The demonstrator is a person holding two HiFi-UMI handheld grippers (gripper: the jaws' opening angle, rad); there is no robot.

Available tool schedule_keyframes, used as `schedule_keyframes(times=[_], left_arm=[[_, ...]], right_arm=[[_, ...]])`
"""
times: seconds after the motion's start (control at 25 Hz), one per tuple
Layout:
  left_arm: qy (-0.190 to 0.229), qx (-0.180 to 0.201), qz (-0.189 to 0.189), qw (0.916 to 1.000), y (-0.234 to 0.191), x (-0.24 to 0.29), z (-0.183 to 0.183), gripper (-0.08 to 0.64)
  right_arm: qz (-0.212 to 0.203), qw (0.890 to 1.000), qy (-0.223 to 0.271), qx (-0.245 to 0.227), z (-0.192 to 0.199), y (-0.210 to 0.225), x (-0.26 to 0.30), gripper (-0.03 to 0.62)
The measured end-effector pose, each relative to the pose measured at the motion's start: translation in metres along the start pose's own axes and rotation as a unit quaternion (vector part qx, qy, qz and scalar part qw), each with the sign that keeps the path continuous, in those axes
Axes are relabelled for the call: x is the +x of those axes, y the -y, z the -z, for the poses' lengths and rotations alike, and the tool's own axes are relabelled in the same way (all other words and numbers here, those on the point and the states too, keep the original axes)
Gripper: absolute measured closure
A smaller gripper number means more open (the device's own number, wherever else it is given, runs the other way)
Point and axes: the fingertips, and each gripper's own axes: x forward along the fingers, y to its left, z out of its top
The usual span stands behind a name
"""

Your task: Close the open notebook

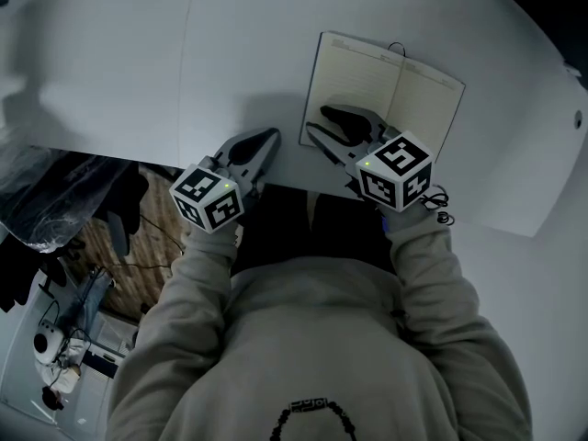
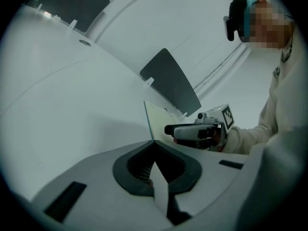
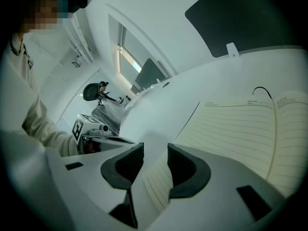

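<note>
Standing just left of the notebook (image 1: 418, 90), the left gripper (image 1: 272, 138) has its jaws pressed together on nothing. That notebook lies flat and fully open on the white table (image 1: 230, 44), so closing looks not yet begun. Over its left page the right gripper (image 1: 317, 120) has its jaws a little apart, gripping nothing.

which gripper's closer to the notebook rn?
Right. The right gripper is over the notebook, above its left page, jaws apart. The left gripper is shut, just off its left edge.
</note>
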Motion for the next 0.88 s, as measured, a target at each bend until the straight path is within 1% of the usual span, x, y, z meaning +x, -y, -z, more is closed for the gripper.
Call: schedule_keyframes(times=[0.16,0.36,0.44,0.6,0.88], left_arm=[[-0.003,0.001,-0.003,1.0,0.001,0.0,0.002,0.566],[0.005,-0.024,-0.015,0.9996,-0.006,-0.005,-0.001,0.566],[0.005,-0.014,-0.017,0.9998,-0.002,-0.005,-0.004,0.566],[-0.001,0.011,-0.01,0.9999,0.011,-0.004,-0.009,0.566],[0.01,0.028,0.004,0.9995,0.034,0.0,-0.026,0.566]], right_arm=[[-0.003,1.0,-0.002,0.003,0.002,-0.001,0.0,0.425],[-0.007,1.0,0.005,0.007,0.002,-0.008,0.002,0.426],[-0.009,1.0,0.012,0.009,-0.001,-0.01,-0.002,0.426],[-0.019,1.0,0.025,0.004,-0.008,-0.019,-0.013,0.431],[-0.006,0.999,0.047,-0.004,-0.021,-0.024,-0.038,0.444]])
